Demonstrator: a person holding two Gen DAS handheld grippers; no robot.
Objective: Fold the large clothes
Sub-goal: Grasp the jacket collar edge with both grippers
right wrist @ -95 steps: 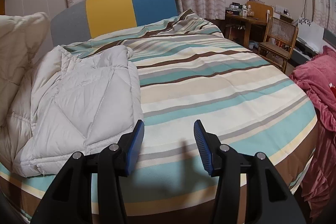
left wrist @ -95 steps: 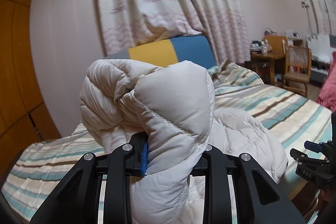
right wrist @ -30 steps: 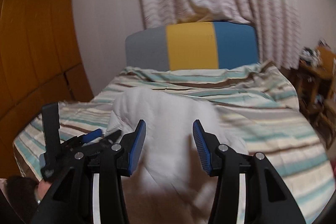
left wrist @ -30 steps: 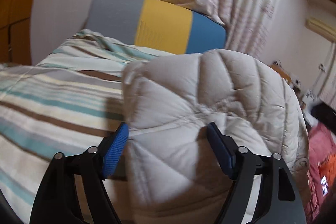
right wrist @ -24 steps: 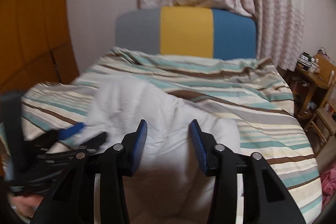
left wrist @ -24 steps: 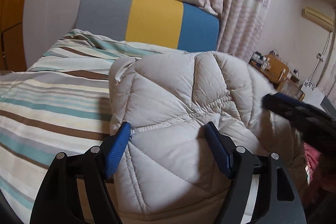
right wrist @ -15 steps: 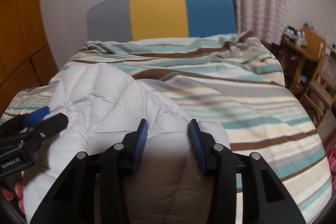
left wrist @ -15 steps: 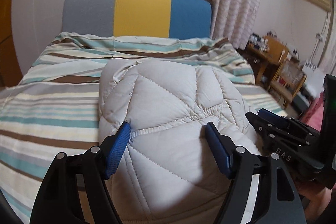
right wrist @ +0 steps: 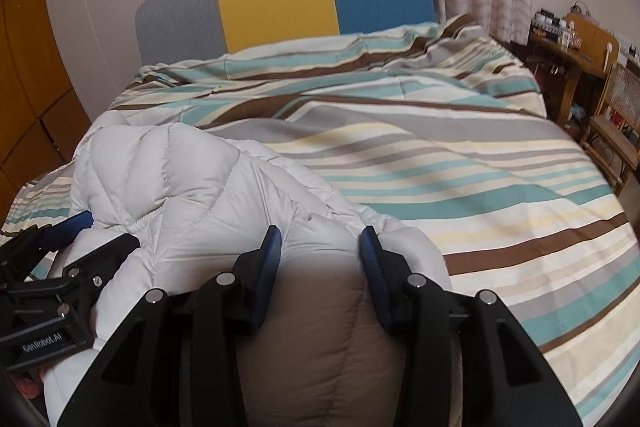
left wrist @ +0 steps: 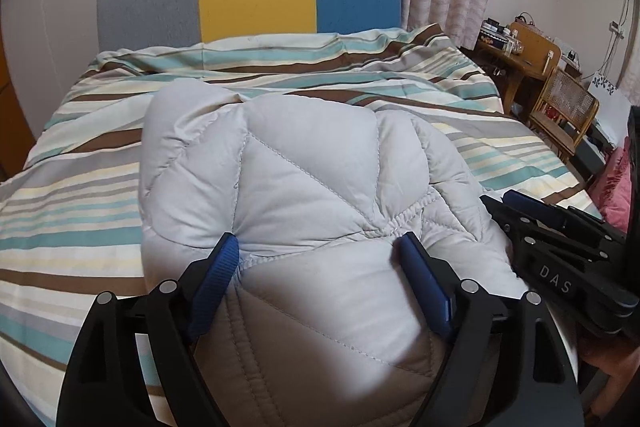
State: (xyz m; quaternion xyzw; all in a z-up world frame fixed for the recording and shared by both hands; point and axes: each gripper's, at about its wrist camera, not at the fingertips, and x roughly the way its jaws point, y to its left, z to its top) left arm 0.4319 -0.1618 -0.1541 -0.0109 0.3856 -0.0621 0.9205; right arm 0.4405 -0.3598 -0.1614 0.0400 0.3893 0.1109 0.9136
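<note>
Puffy coat point(left wrist: 312, 187) lies bunched on the striped bed point(left wrist: 72, 211), in front of both tools. Left tool point(left wrist: 320, 255) is opening around it; right tool point(right wrist: 320, 247) squeezes a fold. Lower gently, then smooth it flat.

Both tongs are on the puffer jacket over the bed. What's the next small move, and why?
Probably lower it onto the striped bedcover. The left tongs are opening around the bundled puffer jacket, and the right tongs grip its near fold.
</note>
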